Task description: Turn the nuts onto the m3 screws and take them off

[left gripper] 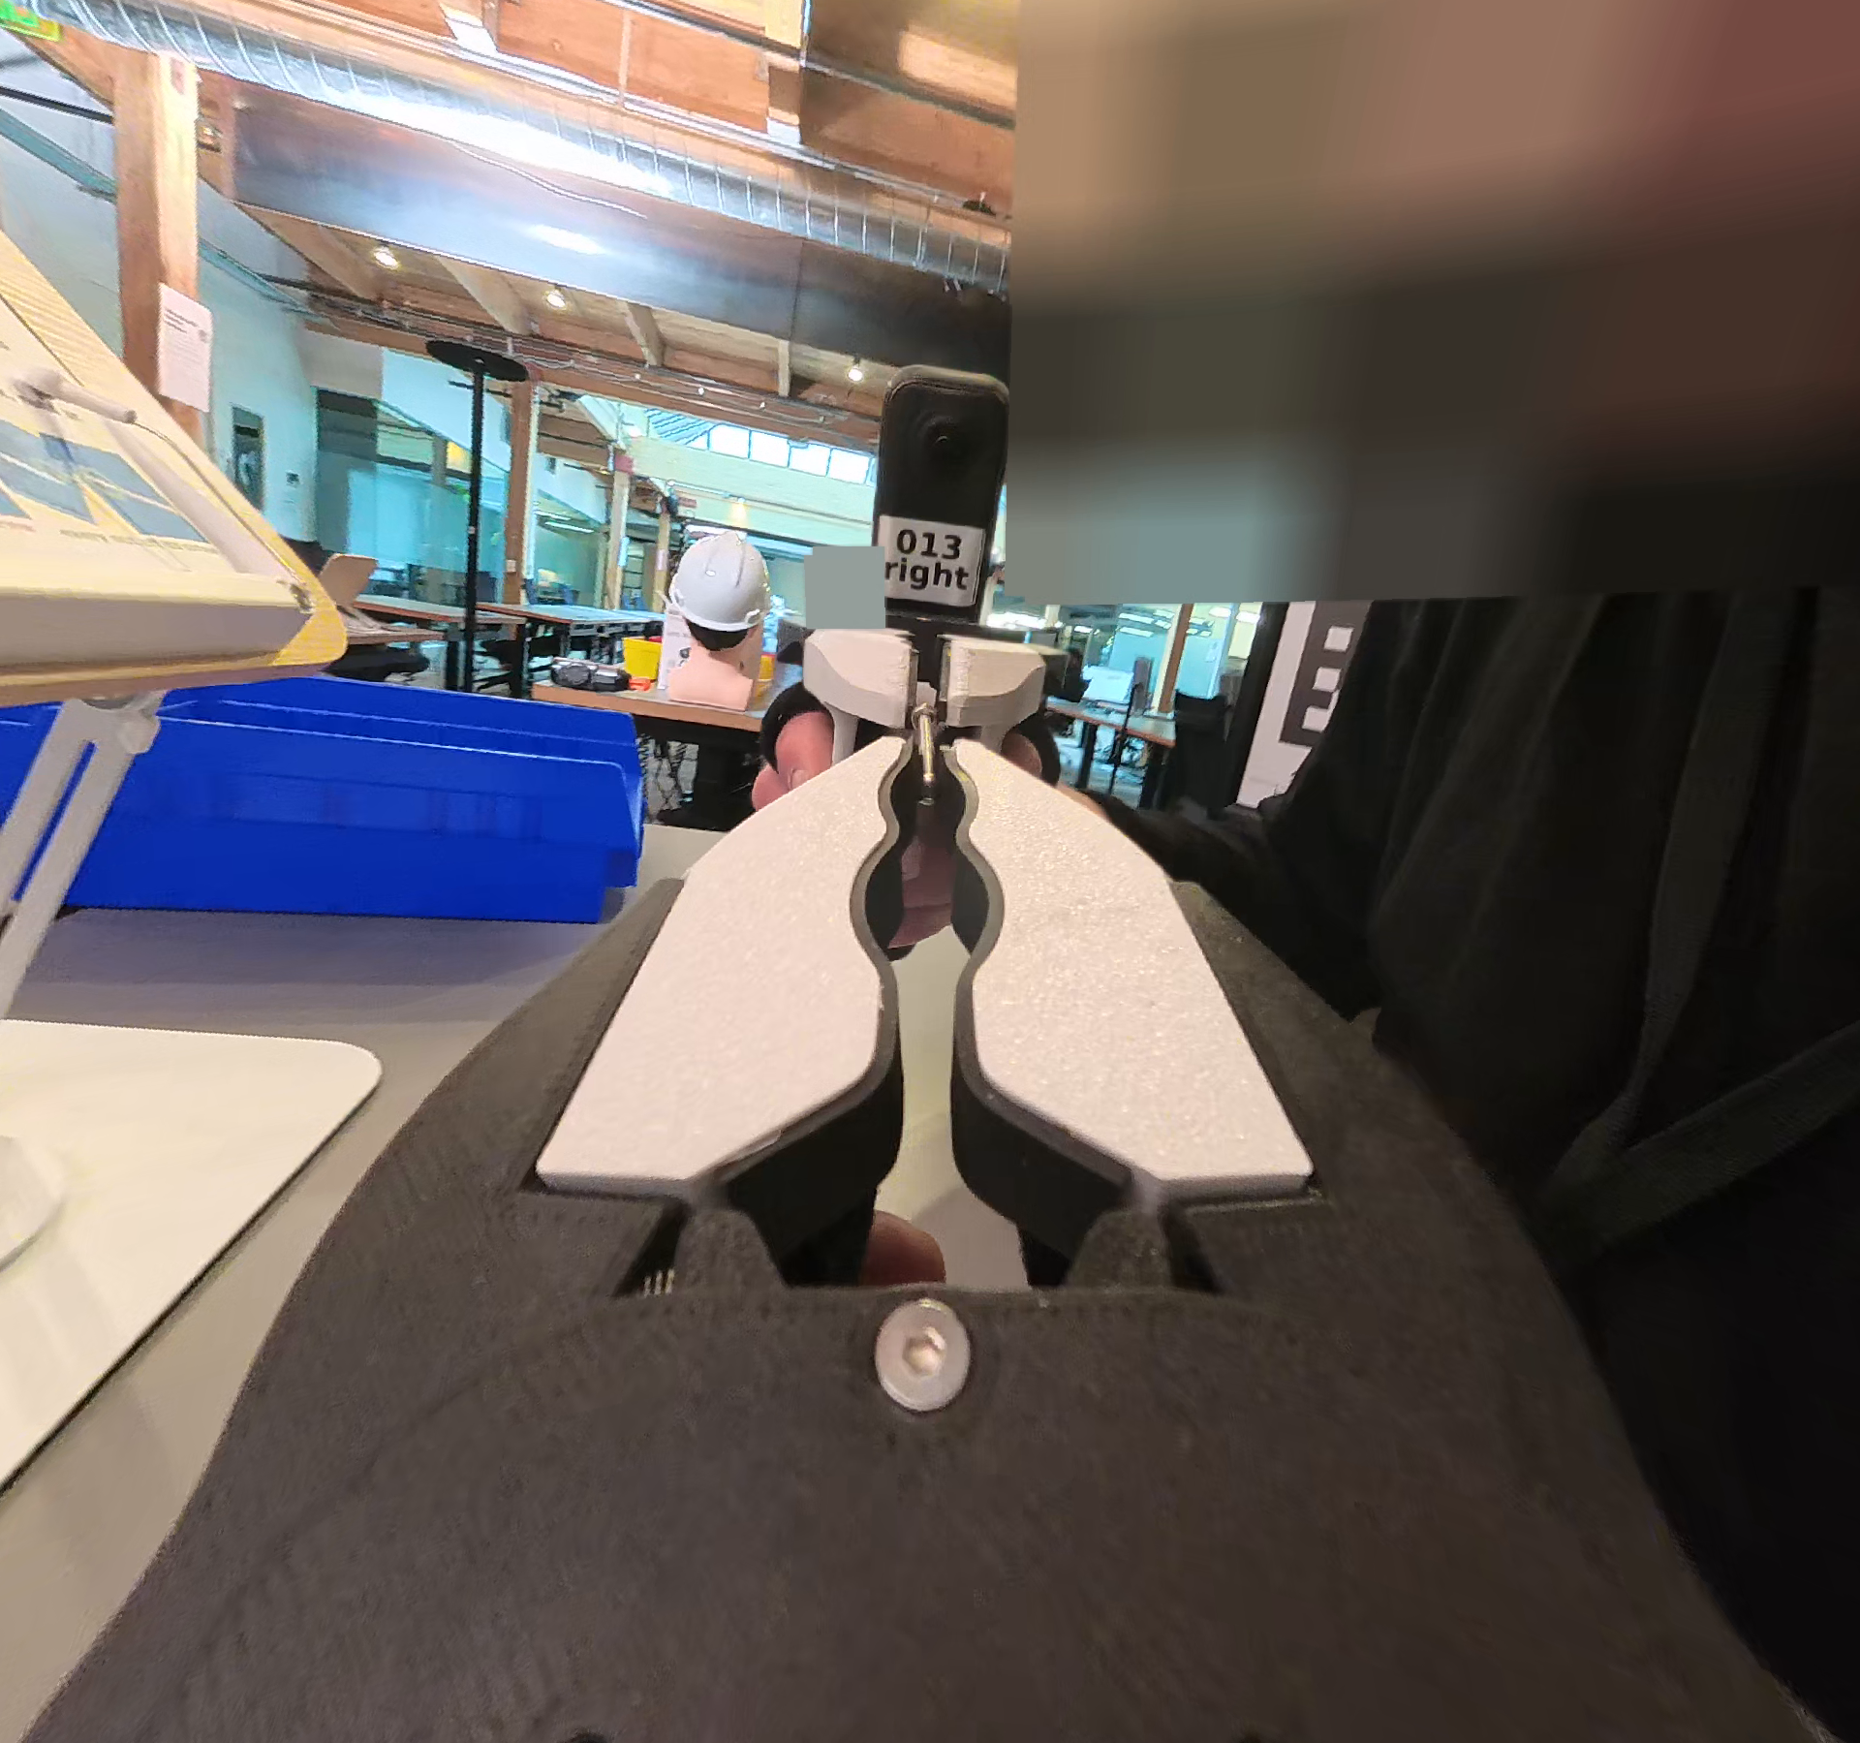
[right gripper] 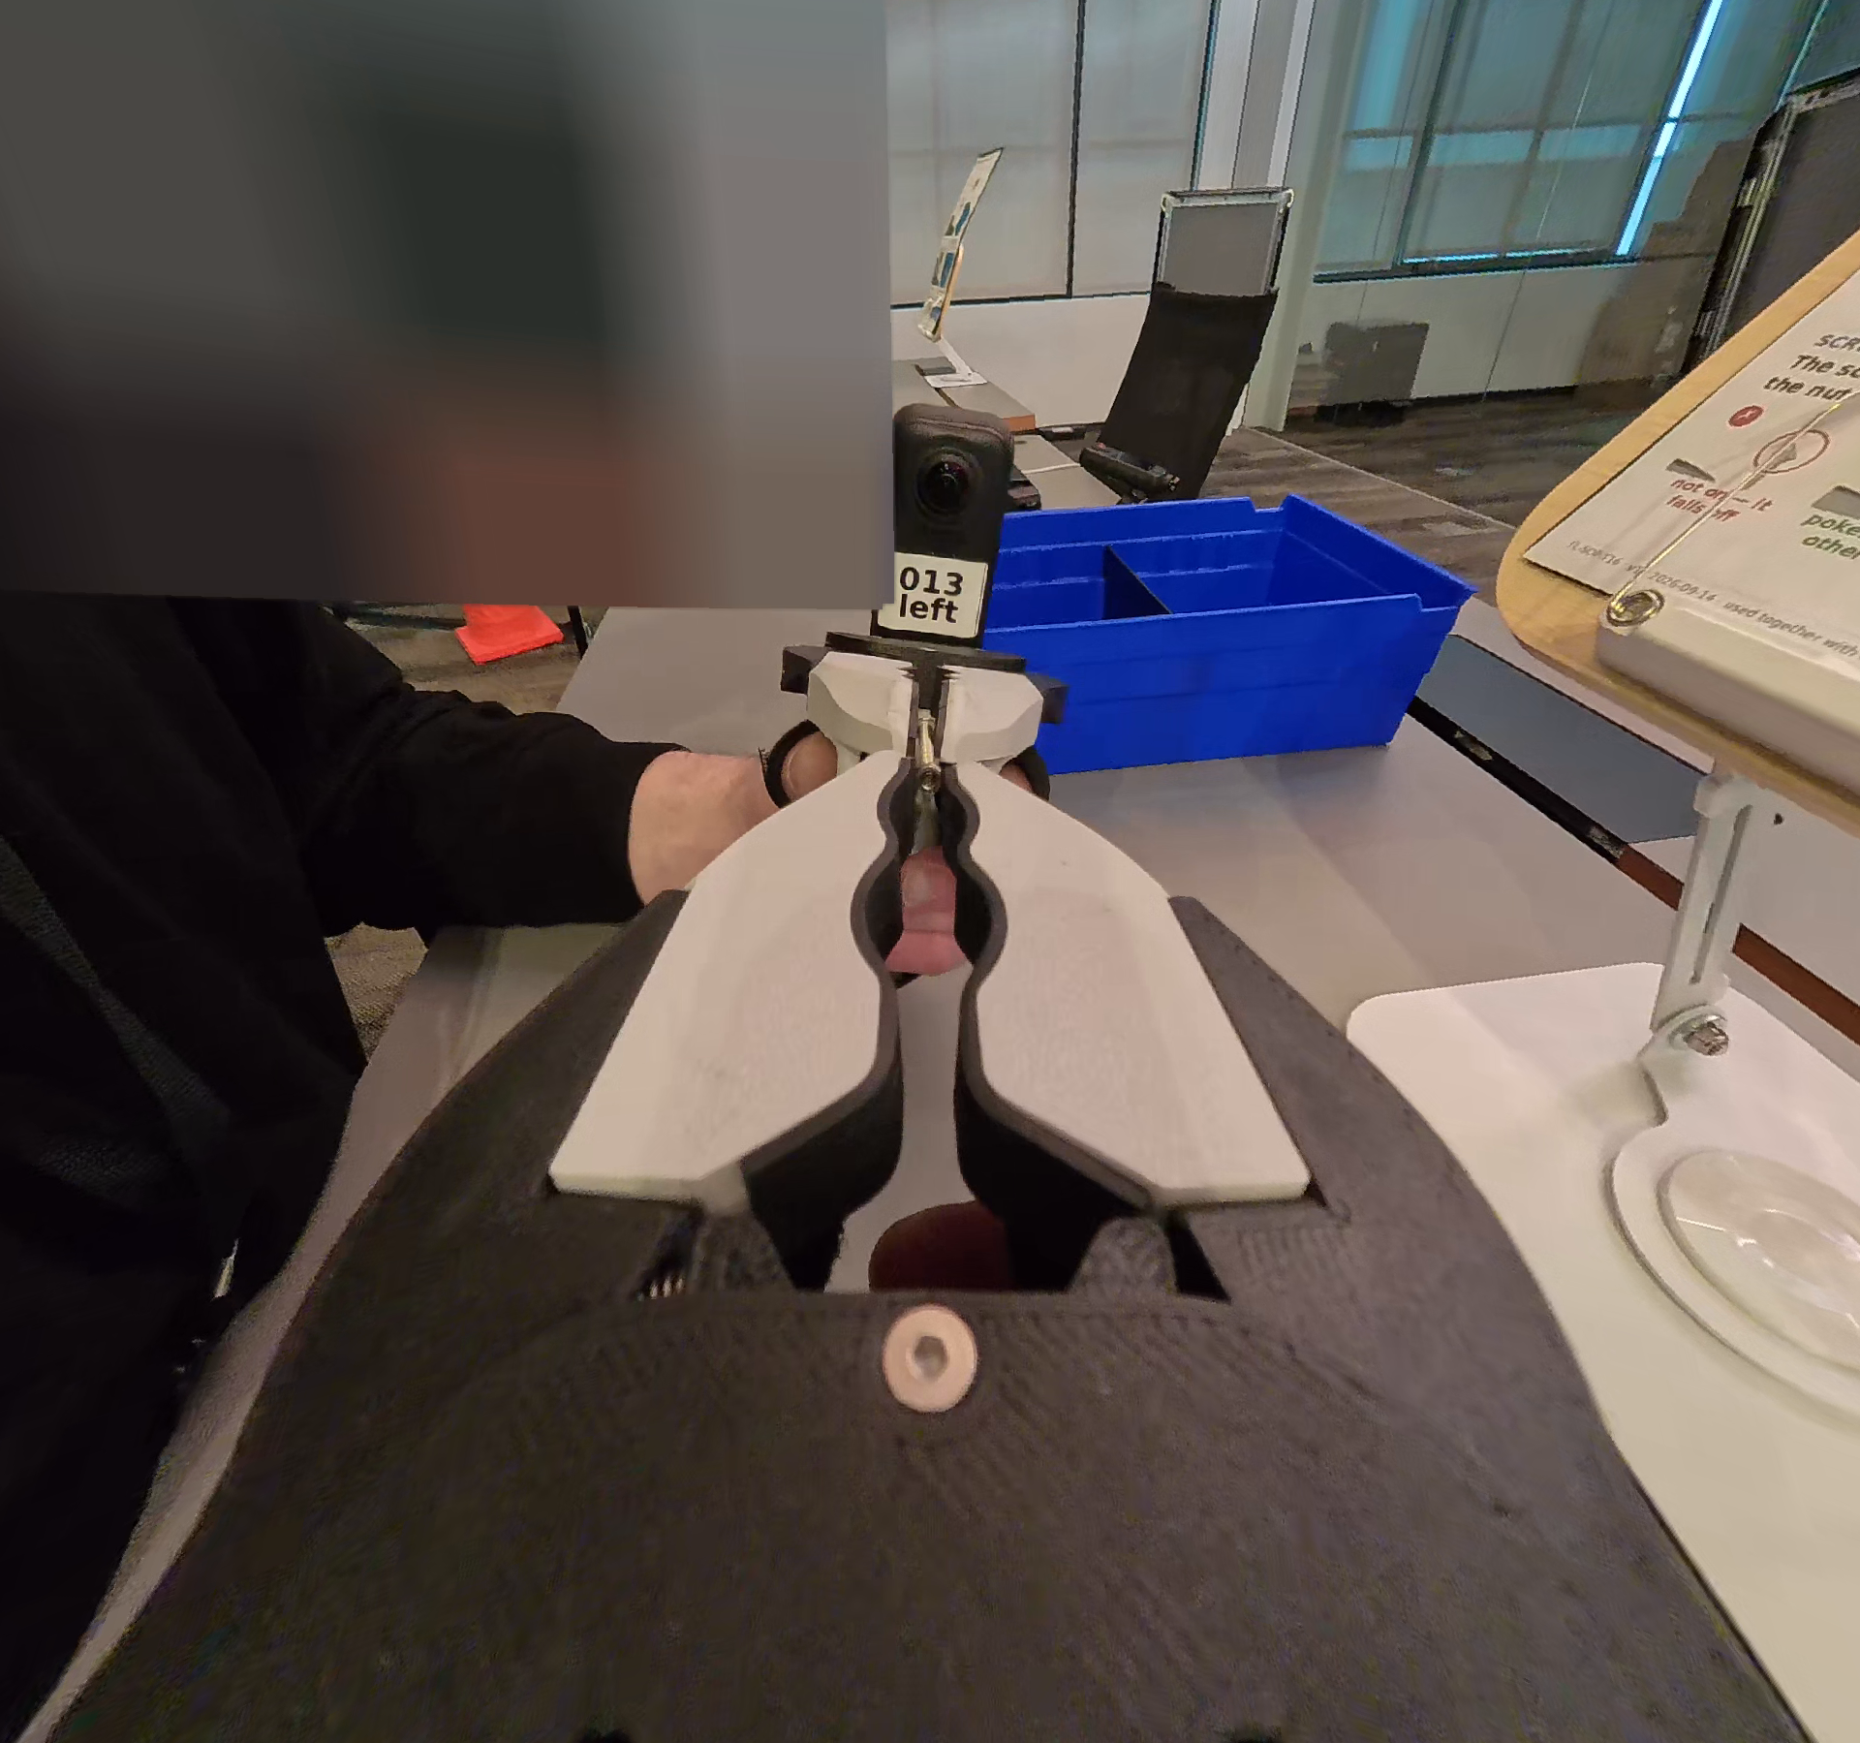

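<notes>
White-faced fingers on black bodies: two grippers, held tip to tip above the table. Left gripper has its tips drawn nearly together, pinching the dark end of one small metal screw. Right gripper is likewise closed down to a narrow slit on the other end of that screw. A small fitting sits on the shaft between the two sets of tips; whether it is the nut I cannot tell, too small. Count: one screw seen, held in the air between both tools, clear of the table.

Each gripper carries one black camera with a white label, so two cameras in all. One bare hand in a black sleeve holds the left tool.

One blue bin with inner dividers stands on the grey table, behind the grippers. One white stand base rests near the table edge and carries a tilted instruction board.

Room: large open workshop, wood beam ceiling, silver duct, tall windows, more benches, one white hard hat on a dummy head.
</notes>
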Demonstrator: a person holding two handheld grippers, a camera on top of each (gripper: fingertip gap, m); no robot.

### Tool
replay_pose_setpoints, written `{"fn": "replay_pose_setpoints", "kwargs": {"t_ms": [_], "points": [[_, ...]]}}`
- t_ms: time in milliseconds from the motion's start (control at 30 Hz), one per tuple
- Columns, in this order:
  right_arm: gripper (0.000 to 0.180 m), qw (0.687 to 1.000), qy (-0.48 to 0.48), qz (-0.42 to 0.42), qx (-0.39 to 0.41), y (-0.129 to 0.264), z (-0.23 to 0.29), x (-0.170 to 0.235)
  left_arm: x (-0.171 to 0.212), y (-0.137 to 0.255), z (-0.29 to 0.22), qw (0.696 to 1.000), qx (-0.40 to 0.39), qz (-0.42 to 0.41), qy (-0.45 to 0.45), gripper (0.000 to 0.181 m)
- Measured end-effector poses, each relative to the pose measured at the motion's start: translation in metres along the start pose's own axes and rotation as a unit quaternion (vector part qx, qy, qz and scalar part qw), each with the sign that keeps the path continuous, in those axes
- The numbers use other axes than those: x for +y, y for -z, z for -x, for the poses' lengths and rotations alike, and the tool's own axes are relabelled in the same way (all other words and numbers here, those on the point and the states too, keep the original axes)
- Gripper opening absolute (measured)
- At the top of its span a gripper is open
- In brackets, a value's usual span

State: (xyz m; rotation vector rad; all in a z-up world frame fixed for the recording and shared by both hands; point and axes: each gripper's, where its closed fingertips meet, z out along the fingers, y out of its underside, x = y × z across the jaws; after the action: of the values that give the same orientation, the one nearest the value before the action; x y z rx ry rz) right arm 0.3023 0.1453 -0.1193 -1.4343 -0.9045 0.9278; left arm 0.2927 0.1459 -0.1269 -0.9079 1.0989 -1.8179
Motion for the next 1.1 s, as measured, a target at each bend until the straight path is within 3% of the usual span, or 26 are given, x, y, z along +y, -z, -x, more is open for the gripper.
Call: {"fn": "replay_pose_setpoints", "kwargs": {"t_ms": [1100], "points": [[0.004, 0.993, -0.094, -0.053, -0.042, 0.0058, 0.0068, -0.0044, -0.001, -0.0053, -0.0074, 0.991, -0.037, 0.064, -0.111, 0.003]]}}
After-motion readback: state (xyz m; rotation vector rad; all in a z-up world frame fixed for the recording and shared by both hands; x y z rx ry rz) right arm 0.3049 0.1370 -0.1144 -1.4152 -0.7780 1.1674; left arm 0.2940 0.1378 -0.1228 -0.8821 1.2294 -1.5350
